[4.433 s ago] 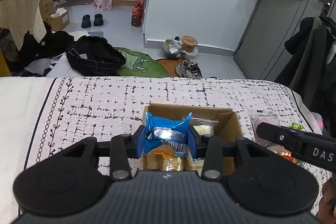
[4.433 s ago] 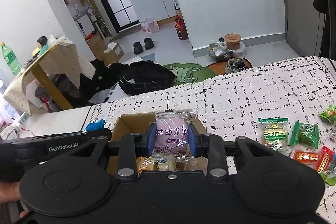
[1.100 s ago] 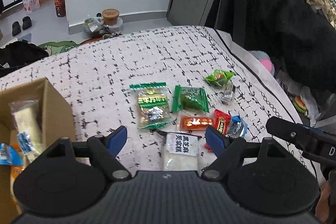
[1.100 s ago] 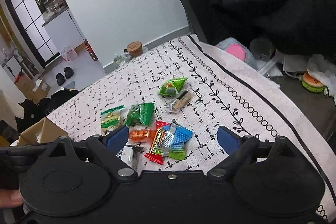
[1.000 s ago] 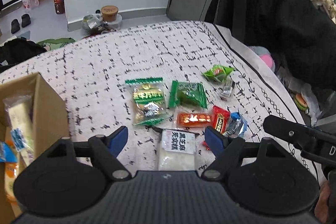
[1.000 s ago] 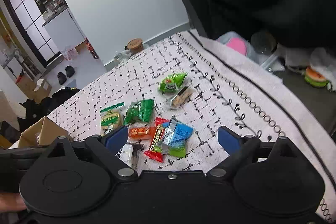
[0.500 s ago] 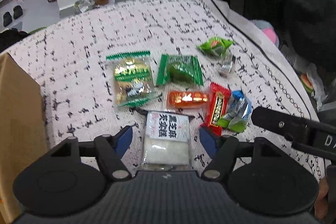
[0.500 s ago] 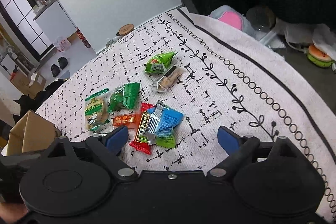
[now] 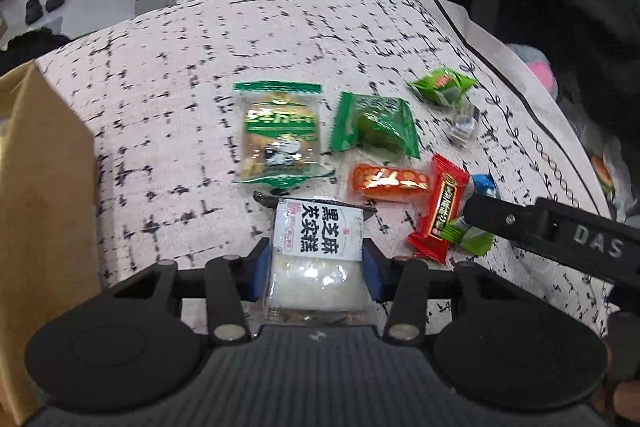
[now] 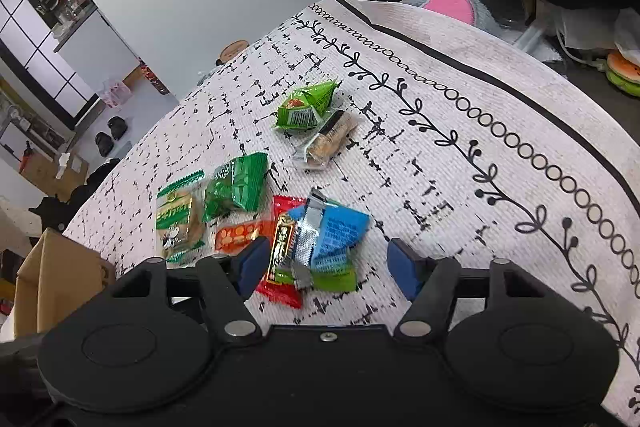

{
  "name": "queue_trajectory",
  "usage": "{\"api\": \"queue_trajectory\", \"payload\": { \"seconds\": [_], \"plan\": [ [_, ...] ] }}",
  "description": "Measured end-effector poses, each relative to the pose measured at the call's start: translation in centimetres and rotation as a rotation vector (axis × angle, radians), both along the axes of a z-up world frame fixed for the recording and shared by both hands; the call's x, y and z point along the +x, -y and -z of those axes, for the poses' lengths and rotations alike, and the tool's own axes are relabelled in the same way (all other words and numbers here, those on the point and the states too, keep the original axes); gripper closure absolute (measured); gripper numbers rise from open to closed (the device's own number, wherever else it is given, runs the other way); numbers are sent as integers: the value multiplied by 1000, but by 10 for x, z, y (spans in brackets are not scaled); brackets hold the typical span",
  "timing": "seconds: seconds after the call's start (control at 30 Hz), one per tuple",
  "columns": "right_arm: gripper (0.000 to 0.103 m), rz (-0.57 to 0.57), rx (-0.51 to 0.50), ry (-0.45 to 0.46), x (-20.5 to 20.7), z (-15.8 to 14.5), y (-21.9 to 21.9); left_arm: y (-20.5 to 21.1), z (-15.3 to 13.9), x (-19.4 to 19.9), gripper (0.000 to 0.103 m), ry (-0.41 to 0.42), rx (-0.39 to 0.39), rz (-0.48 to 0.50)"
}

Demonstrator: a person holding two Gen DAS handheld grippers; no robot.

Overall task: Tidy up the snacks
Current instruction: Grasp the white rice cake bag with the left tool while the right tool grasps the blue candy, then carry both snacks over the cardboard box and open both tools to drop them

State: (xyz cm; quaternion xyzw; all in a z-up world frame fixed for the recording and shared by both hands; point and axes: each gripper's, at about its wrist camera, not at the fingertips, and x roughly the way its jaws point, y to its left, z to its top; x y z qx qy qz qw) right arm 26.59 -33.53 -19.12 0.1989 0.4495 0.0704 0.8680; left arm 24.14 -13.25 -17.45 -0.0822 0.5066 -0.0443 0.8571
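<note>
Presently the left gripper [image 9: 316, 263] has its jaws drawn in against both sides of the white sesame-cake packet [image 9: 316, 251], which lies between them on the tablecloth [image 9: 168, 115]; lift straight so the soft wrapper does not slip. The right gripper [image 10: 322, 263] stands wide, holding nothing, the blue packet [image 10: 336, 231] just ahead between its jaws. Half a second earlier the left jaws stood clear of the packet. The cardboard box [image 9: 36, 195] sits left.

Black ribbed tool [image 9: 316, 267] with blue pads [image 9: 258, 271], silver screws.
</note>
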Motion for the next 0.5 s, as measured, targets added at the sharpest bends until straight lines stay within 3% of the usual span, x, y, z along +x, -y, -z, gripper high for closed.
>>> {"api": "queue_trajectory", "payload": {
  "seconds": [0.17, 0.23, 0.5],
  "plan": [
    [46, -26, -40, -12, 6, 2, -8, -11, -6, -2, 58, 24, -23, -42],
    [66, -30, -60, -17, 8, 3, -8, -13, -10, -3, 58, 38, -24, -52],
    [71, -39, -41, 24, -2, -6, -11, -22, -17, -7, 58, 70, -43, -61]
  ]
}}
